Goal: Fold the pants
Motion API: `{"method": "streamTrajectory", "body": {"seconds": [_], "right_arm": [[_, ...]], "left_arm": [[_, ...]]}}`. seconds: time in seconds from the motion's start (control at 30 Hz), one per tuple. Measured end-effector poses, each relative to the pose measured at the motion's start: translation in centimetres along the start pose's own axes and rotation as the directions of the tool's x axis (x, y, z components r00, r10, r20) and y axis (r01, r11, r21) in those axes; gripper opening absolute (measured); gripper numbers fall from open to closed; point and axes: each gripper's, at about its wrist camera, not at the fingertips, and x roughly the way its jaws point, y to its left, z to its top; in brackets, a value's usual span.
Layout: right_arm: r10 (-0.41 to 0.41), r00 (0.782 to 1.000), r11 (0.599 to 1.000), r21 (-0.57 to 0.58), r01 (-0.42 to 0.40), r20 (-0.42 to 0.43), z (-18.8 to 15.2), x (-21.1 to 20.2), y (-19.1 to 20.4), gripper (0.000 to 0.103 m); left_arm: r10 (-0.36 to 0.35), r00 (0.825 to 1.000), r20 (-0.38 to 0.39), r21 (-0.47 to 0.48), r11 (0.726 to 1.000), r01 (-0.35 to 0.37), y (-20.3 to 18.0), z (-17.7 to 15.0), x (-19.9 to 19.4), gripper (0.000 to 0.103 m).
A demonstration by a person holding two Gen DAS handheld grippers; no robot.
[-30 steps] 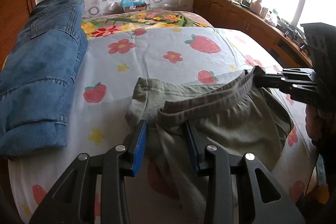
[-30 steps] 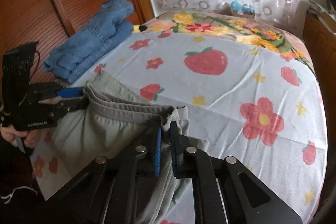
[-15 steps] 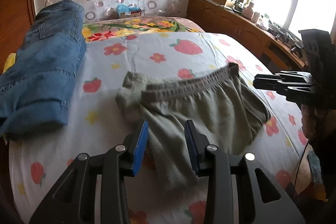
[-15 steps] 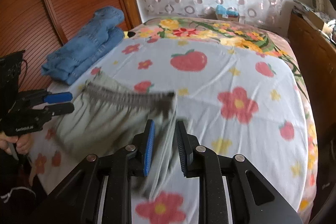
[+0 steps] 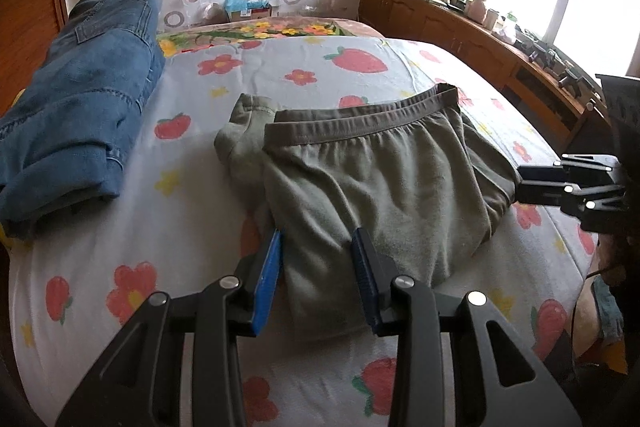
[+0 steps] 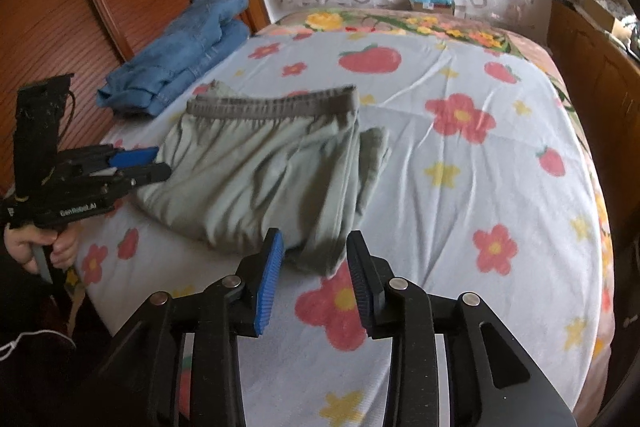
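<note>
Left wrist view, pants: our soft grey-green pants lie folded on the bed, waistband at 12 o'clock.
Left gripper: fingers apart, holding nothing, just over the near edge.
Right wrist view, right gripper: its jaws are opening, with nothing between them.
Next step: we think we should pinch both layers together and pull evenly.
Bed: flowery strawberry sheet, blue folded jeans at 10 o'clock.
</note>
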Motion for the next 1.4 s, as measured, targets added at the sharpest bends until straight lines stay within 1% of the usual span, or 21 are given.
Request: {"method": "streamTrajectory", "body": {"seconds": [0.23, 0.27, 0.3, 0.33, 0.37, 0.43, 0.5, 0.53, 0.57, 0.6, 0.67, 0.7, 0.8, 0.9, 0.93, 0.97, 1.0, 1.03, 1.17, 1.27, 1.4], "right_arm": [[-0.006, 1.0, 1.0, -0.002, 0.006, -0.027, -0.5, 0.4, -0.2, 0.033], [-0.007, 1.0, 1.0, -0.005, 0.007, -0.027, -0.5, 0.4, -0.2, 0.03], [-0.004, 1.0, 1.0, -0.008, 0.004, -0.029, -0.6, 0.5, -0.2, 0.025], [0.0, 0.999, 1.0, -0.012, 0.0, -0.032, -0.7, 0.5, -0.2, 0.014], [-0.007, 1.0, 1.0, -0.021, 0.006, -0.026, -0.8, 0.3, -0.3, 0.008], [-0.028, 1.0, 0.999, -0.04, 0.028, -0.001, -0.8, -1.0, -0.6, 0.005], [-0.04, 0.999, 0.999, -0.018, 0.041, 0.036, -0.8, -2.5, -1.5, 0.004], [-0.037, 0.999, 0.999, -0.011, 0.037, 0.036, -0.9, -2.7, -1.7, 0.002], [-0.077, 0.996, 0.997, -0.01, 0.077, 0.034, -1.0, -2.9, -2.1, 0.0], [-0.091, 0.995, 0.996, -0.004, 0.091, 0.035, -1.0, -2.9, -2.4, 0.0], [-0.075, 0.997, 0.997, 0.03, 0.074, 0.025, -1.4, -2.8, -3.4, 0.0], [-0.084, 0.996, 0.996, 0.033, 0.083, 0.029, -1.5, -2.9, -3.6, 0.0], [-0.075, 0.996, 0.997, 0.038, 0.073, 0.05, -1.3, -3.1, -3.4, 0.0], [-0.052, 0.996, 0.999, 0.02, 0.05, 0.077, 0.0, -3.0, -2.6, 0.0], [-0.053, 0.995, 0.999, 0.011, 0.052, 0.079, 0.4, -2.8, -2.3, 0.003], [-0.056, 0.995, 0.998, -0.004, 0.057, 0.082, 1.0, -2.4, -2.0, 0.01], [-0.059, 0.995, 0.998, -0.015, 0.061, 0.085, 1.6, -2.1, -1.8, 0.015], [-0.055, 0.995, 0.998, -0.021, 0.057, 0.089, 2.1, -1.9, -1.7, 0.023], [-0.027, 0.996, 0.998, -0.045, 0.031, 0.089, 4.4, 0.1, -1.5, 0.032], [-0.006, 0.996, 0.999, -0.049, 0.01, 0.083, 5.5, 1.5, -1.6, 0.033], [0.004, 0.998, 0.999, -0.049, 0.0, 0.069, 6.1, 3.0, -1.9, 0.033]], "left_arm": [[-0.011, 1.0, 0.005, -0.006, 1.0, 0.011, 0.2, -0.2, 0.1, 0.036], [-0.012, 1.0, 0.006, -0.007, 1.0, 0.012, 0.2, -0.3, 0.1, 0.036], [-0.011, 1.0, 0.008, -0.006, 1.0, 0.011, 0.3, -0.3, 0.1, 0.037], [-0.01, 1.0, 0.007, -0.005, 1.0, 0.01, 0.3, -0.3, 0.1, 0.037], [-0.007, 1.0, 0.008, -0.002, 1.0, 0.007, 0.3, -0.3, 0.1, 0.037], [-0.002, 1.0, 0.008, 0.004, 1.0, 0.002, 0.3, -0.3, 0.1, 0.038], [-0.006, 1.0, 0.007, 0.004, 1.0, 0.006, 0.4, -0.3, 0.1, 0.039], [-0.006, 1.0, 0.007, 0.002, 1.0, 0.006, 0.4, -0.2, 0.1, 0.039], [0.002, 1.0, 0.008, -0.001, 1.0, -0.002, 0.6, -0.2, 0.1, 0.039], [-0.002, 1.0, 0.008, -0.005, 1.0, 0.002, 0.7, -0.2, 0.1, 0.039], [-0.006, 1.0, 0.007, -0.016, 1.0, 0.006, 0.8, -0.2, 0.1, 0.039], [-0.004, 1.0, 0.008, -0.017, 1.0, 0.004, 0.8, -0.2, 0.0, 0.039], [-0.003, 1.0, 0.011, -0.02, 1.0, 0.004, 0.5, -0.1, -0.1, 0.039], [-0.006, 1.0, 0.026, -0.014, 1.0, 0.007, 0.4, 0.5, -0.5, 0.039], [-0.005, 0.999, 0.032, -0.012, 1.0, 0.005, 0.3, 0.8, -0.7, 0.039], [-0.004, 0.999, 0.038, -0.012, 1.0, 0.004, 0.4, 1.2, -0.8, 0.039], [-0.003, 0.999, 0.042, -0.014, 1.0, 0.004, 0.5, 1.7, -0.9, 0.039], [-0.005, 0.999, 0.049, -0.014, 1.0, 0.006, 0.6, 2.2, -1.0, 0.039], [-0.001, 0.998, 0.059, -0.002, 1.0, 0.001, 0.9, 3.9, -0.3, 0.039], [0.003, 1.0, 0.031, 0.0, 1.0, -0.003, 1.4, 4.9, 1.3, 0.039], [0.011, 1.0, 0.006, 0.012, 1.0, -0.011, 1.5, 5.0, 2.6, 0.039]]}}
